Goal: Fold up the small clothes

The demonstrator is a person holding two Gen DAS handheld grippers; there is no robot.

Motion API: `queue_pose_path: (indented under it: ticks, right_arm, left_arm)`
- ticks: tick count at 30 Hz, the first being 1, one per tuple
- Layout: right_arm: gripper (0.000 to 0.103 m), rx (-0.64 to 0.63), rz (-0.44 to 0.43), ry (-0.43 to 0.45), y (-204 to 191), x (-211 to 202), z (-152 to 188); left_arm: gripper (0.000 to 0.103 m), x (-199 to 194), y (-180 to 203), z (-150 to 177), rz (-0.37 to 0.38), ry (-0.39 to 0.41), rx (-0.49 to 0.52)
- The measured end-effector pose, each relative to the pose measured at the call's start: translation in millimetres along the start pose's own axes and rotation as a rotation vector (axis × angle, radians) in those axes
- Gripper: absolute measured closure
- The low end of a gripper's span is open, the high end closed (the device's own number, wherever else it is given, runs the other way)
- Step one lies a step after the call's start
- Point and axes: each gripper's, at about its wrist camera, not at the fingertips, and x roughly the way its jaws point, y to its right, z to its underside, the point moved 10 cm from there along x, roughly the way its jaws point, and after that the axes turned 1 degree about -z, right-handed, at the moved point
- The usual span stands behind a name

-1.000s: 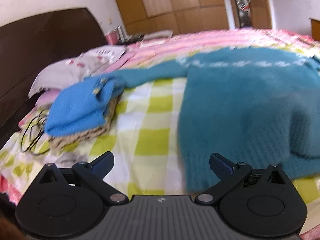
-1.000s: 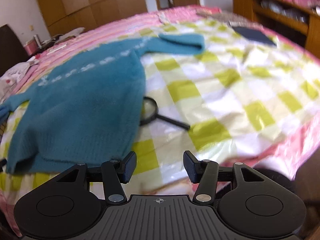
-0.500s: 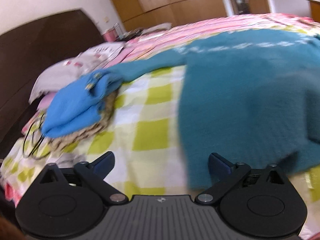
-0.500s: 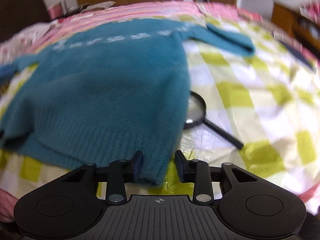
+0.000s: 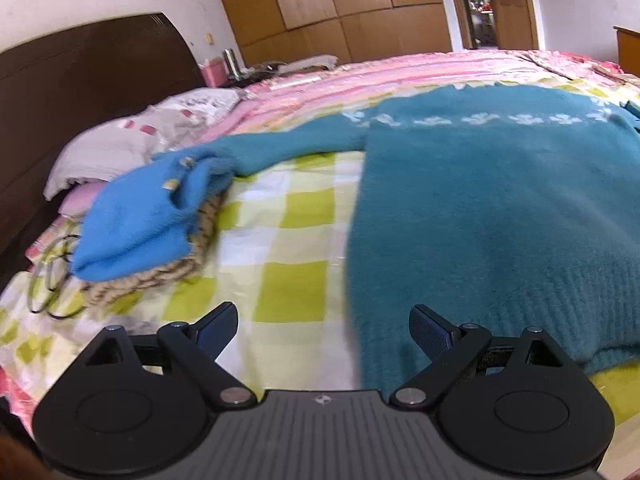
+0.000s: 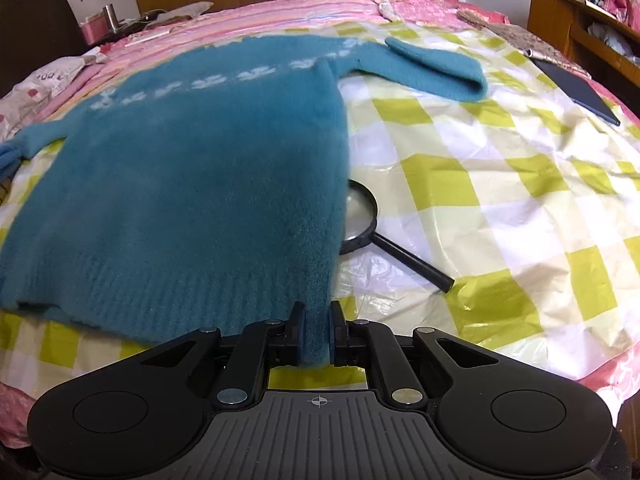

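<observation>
Only the right-wrist view shows the right gripper (image 6: 314,334) jaws clamping the sweater (image 6: 192,184) hem; left gripper (image 5: 322,330) jaws gape.

Place: I am looking into a home bedroom.
Bed: a wide bed (image 6: 520,184) with a yellow-and-white checked cover fills both views.
Headboard: dark wood headboard (image 5: 80,92), left of frame.
Pillow: pale printed pillow (image 5: 132,140) below the headboard.
Wardrobe: wooden wardrobe doors (image 5: 332,4), top centre.
Doorway: open door (image 5: 496,4), upper right.
</observation>
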Motion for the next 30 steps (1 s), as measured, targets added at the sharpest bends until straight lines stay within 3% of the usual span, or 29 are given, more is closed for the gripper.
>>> queue_pose_path:
  ticks: [2,10,13,16,22,30]
  right_arm:
    - [0.085,0.008,-0.009,0.009,0.2,-3.7,-0.6]
    - [0.085,-0.022,-0.015,0.085,-8.8,-26.6,-14.7]
    - [0.085,-0.044,-0.007,0.126,-14.2,-28.3,-23.8]
    - [0.085,-0.025,-0.036,0.107,-17.0,-15.3,-27.8]
    - [0.084,-0.009,0.015,0.029,0.4,11.6,-11.1]
    - [0.084,0.031,-0.012,0.044,2.8,5.5,-13.2]
  left_arm:
    - [0.005,3.7,4.3,-1.6,0.01,-0.005,0.0]
    - [0.005,12.9,16.6,-12.6,0.005,0.014,0.023]
    - [0.005,22.3,17.6,-7.4,-0.003,-0.015,0.034]
    - [0.003,25.8,12.7,0.1,-0.005,-0.032,0.025]
    - [0.003,27.3,6.6,5.6,-0.009,-0.043,0.018]
    - [0.006,17.6,0.1,0.8,-0.017,-0.045,0.001]
